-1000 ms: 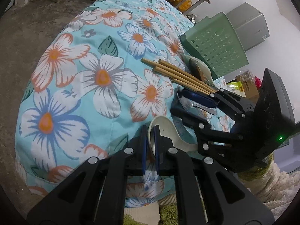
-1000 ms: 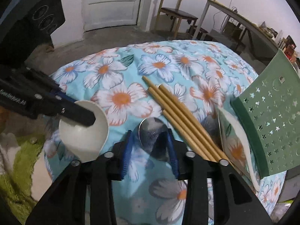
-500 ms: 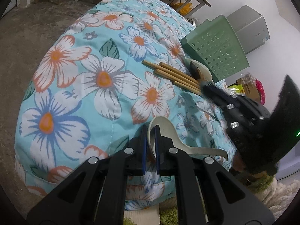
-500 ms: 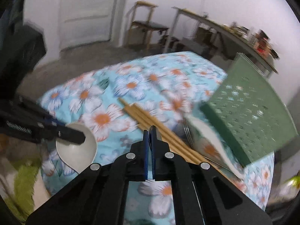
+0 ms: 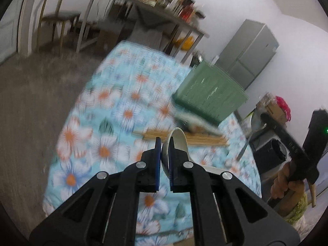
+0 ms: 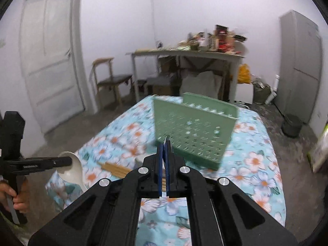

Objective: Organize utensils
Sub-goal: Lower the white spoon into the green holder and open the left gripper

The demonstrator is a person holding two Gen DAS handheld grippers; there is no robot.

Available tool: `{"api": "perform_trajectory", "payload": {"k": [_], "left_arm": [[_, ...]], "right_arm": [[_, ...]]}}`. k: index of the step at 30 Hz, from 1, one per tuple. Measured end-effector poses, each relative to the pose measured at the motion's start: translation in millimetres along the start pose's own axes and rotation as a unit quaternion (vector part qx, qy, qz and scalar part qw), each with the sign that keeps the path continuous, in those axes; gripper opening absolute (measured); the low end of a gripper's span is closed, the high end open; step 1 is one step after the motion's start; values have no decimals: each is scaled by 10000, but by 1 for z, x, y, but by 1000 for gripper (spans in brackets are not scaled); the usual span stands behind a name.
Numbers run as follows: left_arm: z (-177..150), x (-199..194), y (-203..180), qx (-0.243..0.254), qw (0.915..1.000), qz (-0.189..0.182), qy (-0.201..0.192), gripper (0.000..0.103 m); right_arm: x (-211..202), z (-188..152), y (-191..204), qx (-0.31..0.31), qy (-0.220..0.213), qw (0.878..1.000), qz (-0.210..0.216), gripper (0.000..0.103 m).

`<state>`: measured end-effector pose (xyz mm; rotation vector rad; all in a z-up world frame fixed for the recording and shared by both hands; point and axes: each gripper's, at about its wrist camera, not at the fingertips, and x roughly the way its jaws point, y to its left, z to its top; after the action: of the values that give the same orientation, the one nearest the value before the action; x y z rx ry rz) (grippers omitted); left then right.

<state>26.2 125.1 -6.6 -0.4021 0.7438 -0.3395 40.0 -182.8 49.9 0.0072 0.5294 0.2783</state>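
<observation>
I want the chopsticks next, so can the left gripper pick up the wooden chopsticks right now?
Probably not: the left gripper is shut on the white ceramic spoon, and the wooden chopsticks lie on the cloth below.

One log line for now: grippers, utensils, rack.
left gripper: shut on white spoon | right gripper: shut on metal spoon | chopsticks: lying on floral cloth | green rack: standing on cloth

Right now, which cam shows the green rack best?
Right wrist: the green rack sits near centre frame, perforated front and rear wall both visible, only its lower edge hidden by the right gripper. Left wrist shows it smaller, motion-blurred, holes smeared.
</observation>
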Motion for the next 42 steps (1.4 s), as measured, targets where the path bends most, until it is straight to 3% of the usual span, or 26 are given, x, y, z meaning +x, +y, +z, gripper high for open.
{"api": "perform_trajectory", "payload": {"k": [6,9,12,16,23,28,30,32,34,35,36,39,42], "left_arm": [[46,-20,-35,476,9956,-118,-801,5],[76,-30,-55,829,9892,-24,-1205,5],[106,-36,-81,1377,9752,361,-1698,5],[142,-30,-118,2166,9431,1090,-2274,5],[182,40,-158,3117,9162,1739,-1823,5],[181,90,-175,3669,8971,2056,-1355,5],[176,106,-177,3776,8936,2114,-1190,6],[172,123,-174,3776,8987,2040,-898,8],[176,135,-168,3551,9151,1789,-668,11],[178,136,-166,3425,9225,1673,-603,17],[179,137,-165,3287,9301,1533,-576,28],[185,133,-152,2784,9535,960,-640,40],[186,128,-140,2485,9631,714,-753,49]], "right_arm": [[-18,3,-21,363,-317,9988,-51,2],[-26,6,-26,406,-474,9980,-47,2],[-32,7,-31,438,-600,9972,-7,2],[-34,8,-34,492,-683,9964,78,2],[-32,7,-42,579,-781,9950,212,2],[-27,4,-52,705,-731,9945,263,2],[-24,3,-56,729,-721,9943,280,2],[-24,3,-58,755,-725,9940,301,2],[-23,3,-61,796,-733,9936,317,2],[-22,2,-63,822,-732,9934,327,2],[-21,2,-64,845,-730,9932,331,2],[-20,4,-68,885,-713,9929,360,2],[-20,6,-70,899,-719,9926,373,2]]}}
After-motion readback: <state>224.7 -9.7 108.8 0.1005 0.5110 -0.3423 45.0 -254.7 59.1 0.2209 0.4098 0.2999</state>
